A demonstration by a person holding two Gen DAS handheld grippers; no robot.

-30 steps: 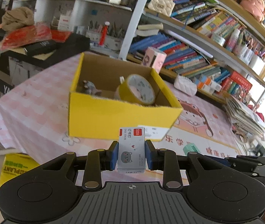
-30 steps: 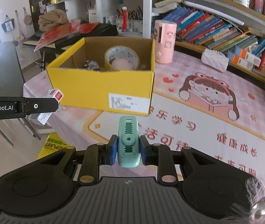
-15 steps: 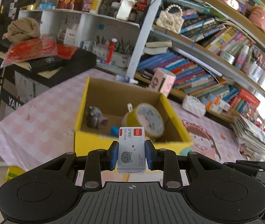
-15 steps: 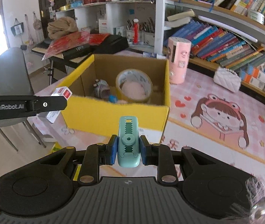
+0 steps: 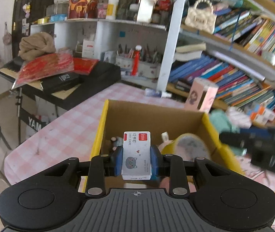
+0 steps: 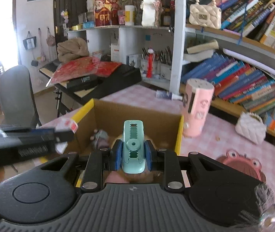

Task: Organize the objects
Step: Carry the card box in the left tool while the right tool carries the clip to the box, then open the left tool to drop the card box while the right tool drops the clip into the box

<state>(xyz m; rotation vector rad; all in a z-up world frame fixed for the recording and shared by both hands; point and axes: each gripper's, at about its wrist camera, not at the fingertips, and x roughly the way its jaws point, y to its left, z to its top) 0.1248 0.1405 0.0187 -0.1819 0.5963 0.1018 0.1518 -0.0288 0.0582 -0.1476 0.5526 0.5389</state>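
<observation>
My left gripper (image 5: 136,162) is shut on a small white staple box (image 5: 136,154) with a red label and a grey cat drawing, held over the open yellow cardboard box (image 5: 98,131). My right gripper (image 6: 132,154) is shut on a teal plastic clip-like tool (image 6: 133,147), held over the same yellow box (image 6: 179,135). Inside the box lie a yellow tape roll (image 5: 189,147) and a small grey toy (image 6: 100,137). The left gripper shows blurred at the left in the right wrist view (image 6: 27,139). The right gripper shows blurred at the right in the left wrist view (image 5: 257,145).
The box stands on a pink checked tablecloth (image 5: 60,131). A pink cylindrical holder (image 6: 197,108) stands beside the box on the right. A white quilted pouch (image 6: 250,127) lies further right. Bookshelves (image 6: 244,81) run behind. A black keyboard with red bags (image 6: 91,73) and a grey chair (image 6: 15,94) stand left.
Both grippers have moved forward and up, from in front of the yellow box to over its opening. Each still holds its object.
</observation>
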